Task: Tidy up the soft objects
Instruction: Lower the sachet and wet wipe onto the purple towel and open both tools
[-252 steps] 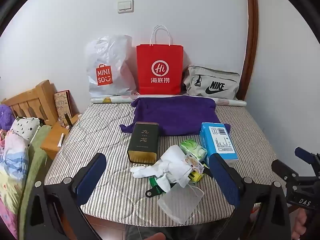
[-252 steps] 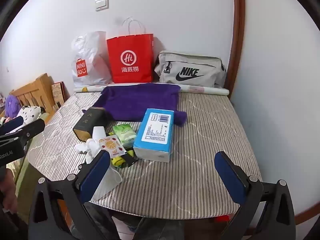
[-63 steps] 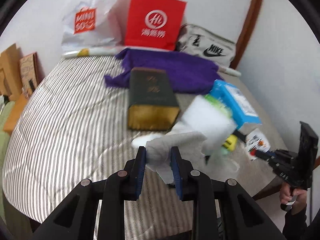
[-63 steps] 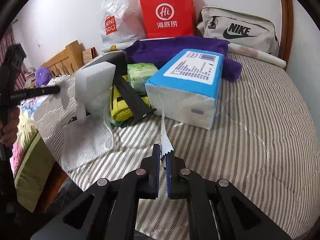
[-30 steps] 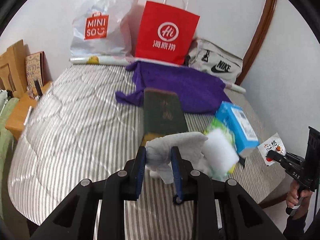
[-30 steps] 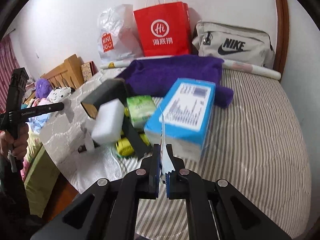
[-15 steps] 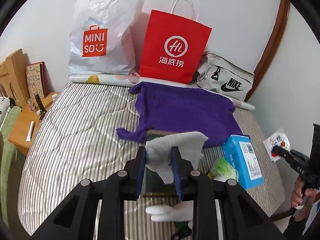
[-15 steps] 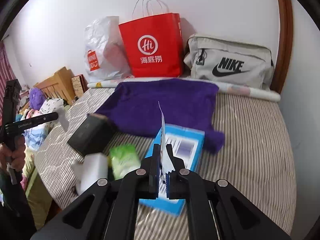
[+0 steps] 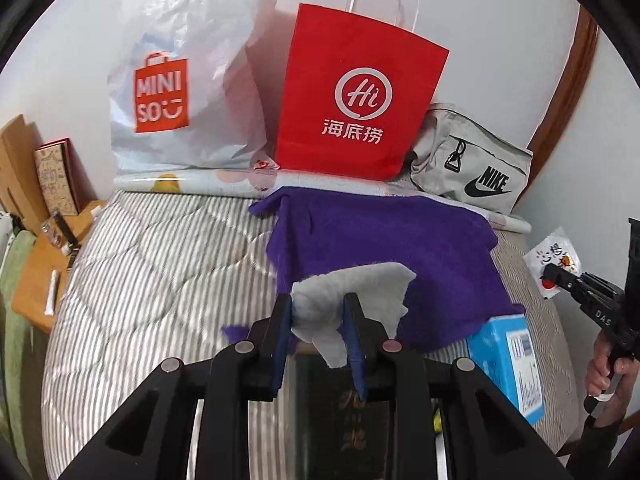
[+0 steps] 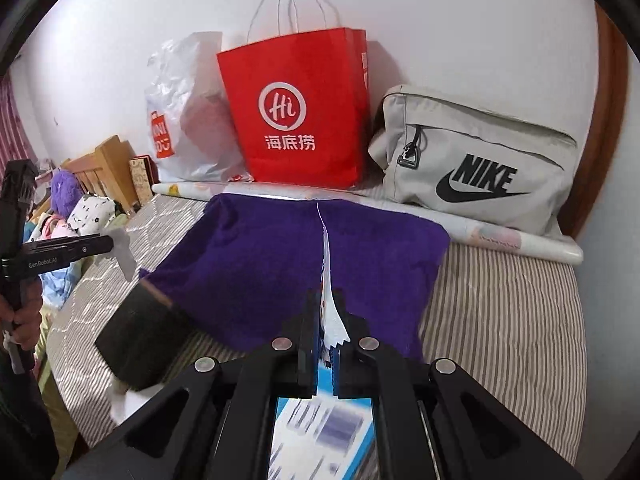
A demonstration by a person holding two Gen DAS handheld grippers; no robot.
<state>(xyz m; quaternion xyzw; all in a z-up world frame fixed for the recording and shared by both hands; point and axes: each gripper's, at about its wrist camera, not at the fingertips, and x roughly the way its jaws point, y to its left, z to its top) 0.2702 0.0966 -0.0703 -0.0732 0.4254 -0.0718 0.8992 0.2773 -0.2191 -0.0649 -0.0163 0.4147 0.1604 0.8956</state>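
My left gripper (image 9: 318,304) is shut on a bunched white cloth (image 9: 352,296), held in the air over the near edge of a purple towel (image 9: 384,256) spread on the striped bed. My right gripper (image 10: 323,312) is shut on a thin white sachet (image 10: 326,264), seen edge-on above the purple towel (image 10: 280,260). In the left wrist view that sachet (image 9: 554,262) shows its printed face at the far right, pinched by the right gripper (image 9: 550,270). The right wrist view shows the left gripper (image 10: 110,244) at the left edge with the cloth (image 10: 124,254) hanging from it.
A white Miniso plastic bag (image 9: 184,88), a red paper bag (image 9: 356,100) and a grey Nike bag (image 9: 472,168) stand along the wall behind the towel. A dark tin (image 10: 140,340) and a blue tissue pack (image 9: 508,356) lie near me. A wooden bedside table (image 9: 44,268) is left.
Both grippers have carried their loads forward over the bed toward the bags at the wall, which now look larger. The tin, blue pack and other items have slipped down toward the frames' lower edge.
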